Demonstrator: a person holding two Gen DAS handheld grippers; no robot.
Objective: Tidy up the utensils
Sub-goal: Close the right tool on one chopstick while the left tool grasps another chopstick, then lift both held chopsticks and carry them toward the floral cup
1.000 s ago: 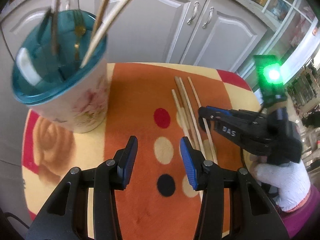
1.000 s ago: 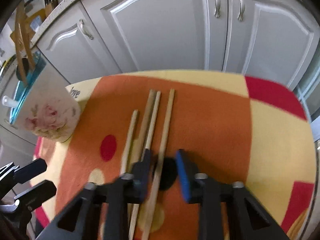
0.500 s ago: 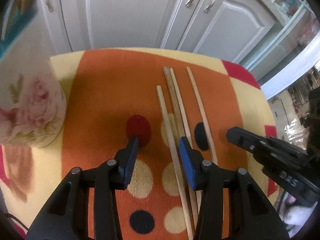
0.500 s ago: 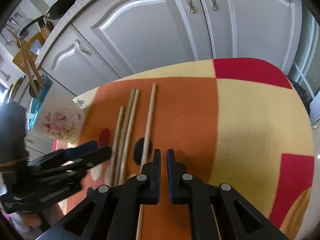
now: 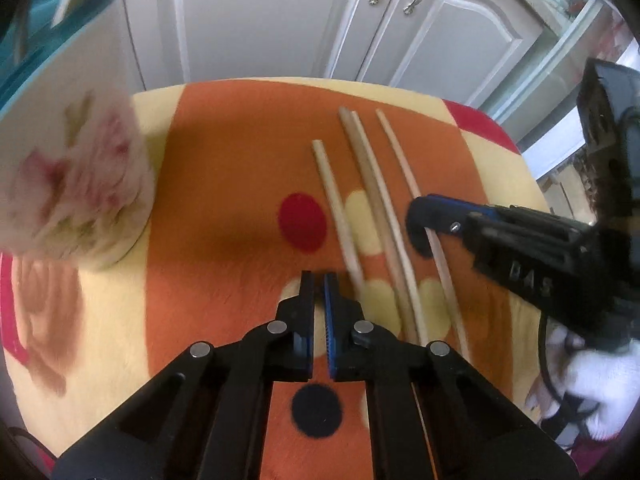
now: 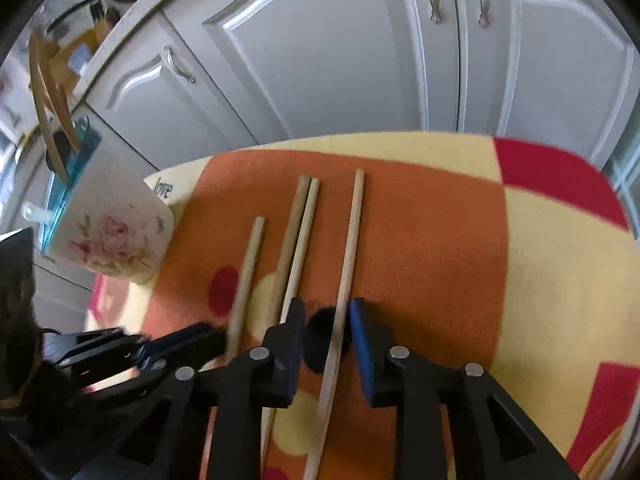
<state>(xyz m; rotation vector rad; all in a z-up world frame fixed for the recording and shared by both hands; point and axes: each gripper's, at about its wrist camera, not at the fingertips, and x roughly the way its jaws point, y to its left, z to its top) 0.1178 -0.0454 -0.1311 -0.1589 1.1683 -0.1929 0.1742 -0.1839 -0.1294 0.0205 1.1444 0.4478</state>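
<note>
— Four chopsticks [image 6: 296, 240] lie on your mat [image 6: 540, 264]. Where's your right gripper [image 6: 326, 320]?
— Its fingers stand apart, straddling the rightmost chopstick [image 6: 348, 256] without pinching it.
— And your left gripper [image 5: 319, 284]?
— Nearly closed on nothing, just left of the sticks; the cup [image 5: 68, 196] stands beyond.

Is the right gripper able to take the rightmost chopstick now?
Probably yes: the right gripper is open, the rightmost chopstick lies between its fingers, and nothing blocks it.
</note>
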